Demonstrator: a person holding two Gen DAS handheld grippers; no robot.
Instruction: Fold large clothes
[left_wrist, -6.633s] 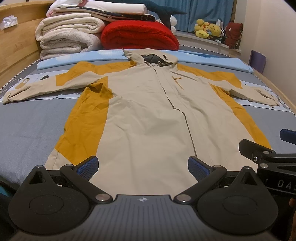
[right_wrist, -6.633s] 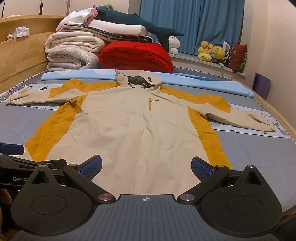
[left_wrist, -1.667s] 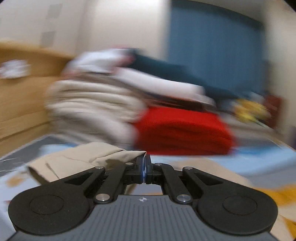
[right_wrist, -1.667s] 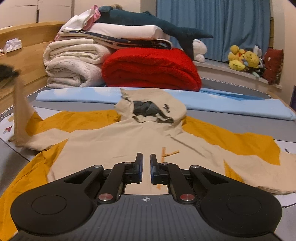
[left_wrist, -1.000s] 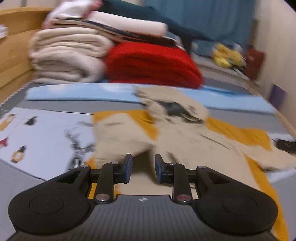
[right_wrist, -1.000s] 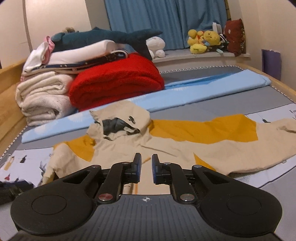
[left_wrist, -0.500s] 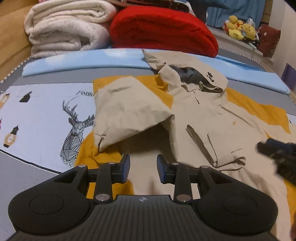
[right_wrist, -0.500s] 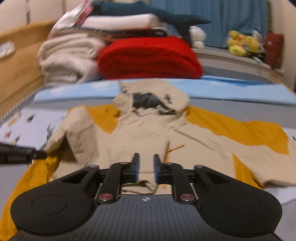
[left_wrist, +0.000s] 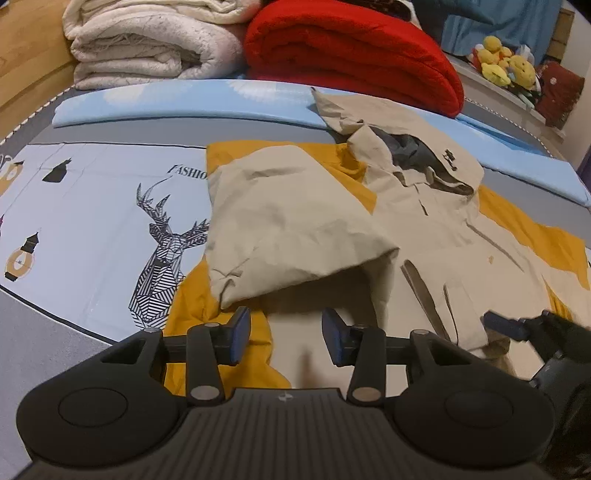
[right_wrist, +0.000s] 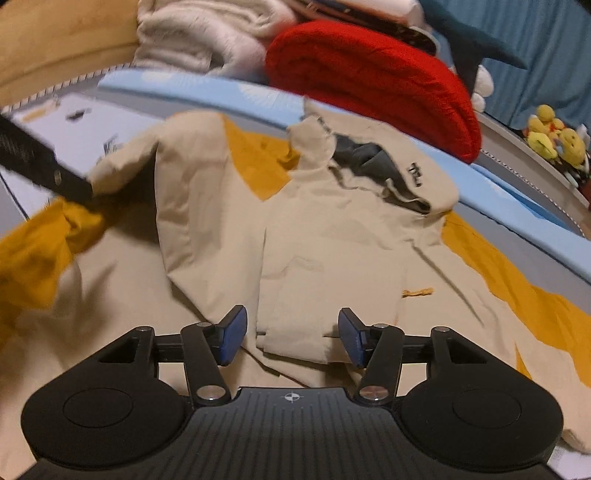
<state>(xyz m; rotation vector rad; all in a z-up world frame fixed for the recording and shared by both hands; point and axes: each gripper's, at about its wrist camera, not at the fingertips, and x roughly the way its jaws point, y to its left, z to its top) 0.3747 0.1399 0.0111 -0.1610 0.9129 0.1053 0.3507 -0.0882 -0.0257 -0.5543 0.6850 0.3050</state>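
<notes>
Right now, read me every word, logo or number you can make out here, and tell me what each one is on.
"FASHIO": on the printed sheet, above the deer drawing; the jacket covers the rest of the word.
Small dark logo on the jacket's hood: too small to read, and blurred in the right wrist view.
Crosshair mark on each gripper's body: a symbol, no letters.
No numbers show.

— What is the jacket (left_wrist: 424, 236) made of?
— Thin woven cloth, matt and creased, beige with mustard panels.
— And behind it?
— The red blanket (left_wrist: 351, 48) looks fuzzy like fleece; the cream blankets (left_wrist: 147, 44) are rough and nubbly. The headboard (left_wrist: 26, 55) is smooth wood.
— The tools?
— The left gripper (left_wrist: 284, 336) is matt black plastic with shiny metal pins and blue pads (left_wrist: 240, 334).
</notes>
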